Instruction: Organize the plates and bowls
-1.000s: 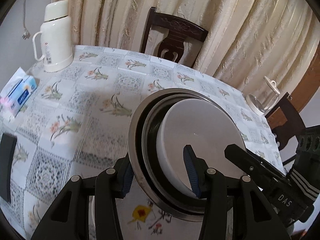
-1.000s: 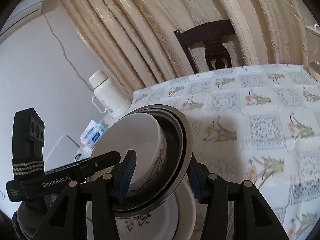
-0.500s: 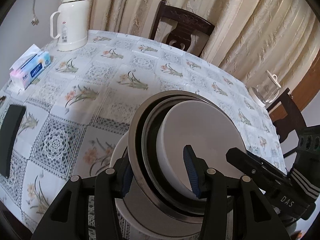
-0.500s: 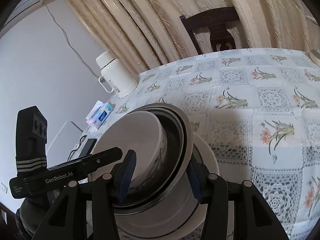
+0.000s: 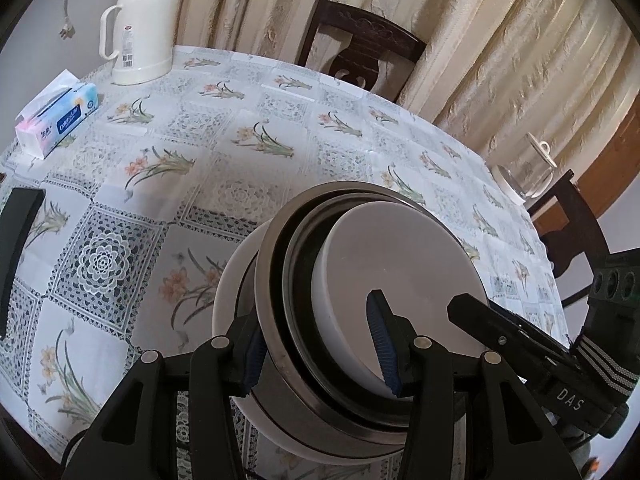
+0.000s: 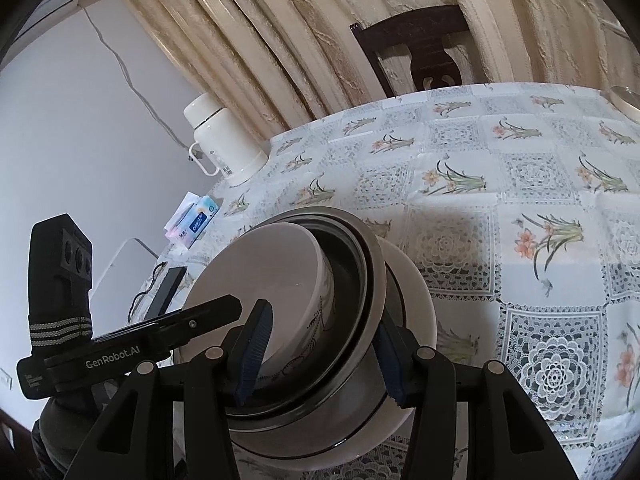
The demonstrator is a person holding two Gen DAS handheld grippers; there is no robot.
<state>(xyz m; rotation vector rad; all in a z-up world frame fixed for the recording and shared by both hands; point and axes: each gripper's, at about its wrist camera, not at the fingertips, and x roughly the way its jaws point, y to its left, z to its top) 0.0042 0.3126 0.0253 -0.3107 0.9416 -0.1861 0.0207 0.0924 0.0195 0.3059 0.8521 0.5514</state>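
Round table (image 5: 224,184) under a floral, lace-patterned plastic cloth, backed by cream curtains (image 5: 500,48) and a dark wooden chair (image 5: 360,60). At the far edge, a cream thermos jug (image 5: 140,28) and, nearer, a tissue pack (image 5: 56,118); at the left edge, a flat black device (image 5: 16,248).

Near the front edge, a stack of dishes: wide white plate (image 5: 230,304) lowest, stainless steel bowl (image 5: 272,280) tilted on it, white ceramic bowl (image 5: 400,272) nested inside the steel one.

Left gripper (image 5: 320,350) clamped across the near-left rim of the nested bowls, one blue pad outside the steel wall, the other inside the white bowl. Right gripper (image 6: 320,354) clamped likewise on the opposite side, one pad inside the white bowl, the other outside the steel wall, against the plate's rim.
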